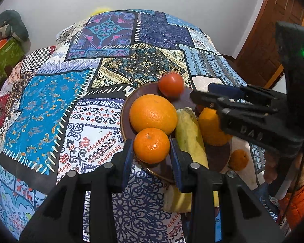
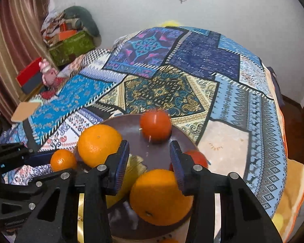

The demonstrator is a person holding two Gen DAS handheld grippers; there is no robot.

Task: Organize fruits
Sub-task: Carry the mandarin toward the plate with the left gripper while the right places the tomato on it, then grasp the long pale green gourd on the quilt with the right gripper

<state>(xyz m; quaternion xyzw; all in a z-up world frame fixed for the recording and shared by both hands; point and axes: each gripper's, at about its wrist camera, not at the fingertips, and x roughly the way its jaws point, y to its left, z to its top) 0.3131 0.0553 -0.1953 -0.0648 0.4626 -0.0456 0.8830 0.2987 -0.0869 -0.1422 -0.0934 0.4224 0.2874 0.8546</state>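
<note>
A dark brown plate [image 1: 125,113] holds a big orange [image 1: 153,114], a banana [image 1: 189,135], a second orange [image 1: 209,127] and a red tomato [image 1: 170,84] at its far side. My left gripper [image 1: 152,155] is shut on a small mandarin [image 1: 151,145] at the plate's near rim. My right gripper [image 2: 150,166] is open and empty above the plate [image 2: 152,151], over the near orange [image 2: 160,196]. The tomato [image 2: 155,125] looks blurred just ahead of it. A second tomato [image 2: 198,158] peeks out behind the right finger. The right gripper [image 1: 200,95] also shows in the left wrist view.
The plate sits on a bed with a patchwork cover [image 1: 50,101]. Another mandarin [image 1: 238,159] lies on the cover right of the plate. Boxes and bags [image 2: 71,40] are stacked at the far left by a curtain. A wooden door [image 1: 269,40] is at the right.
</note>
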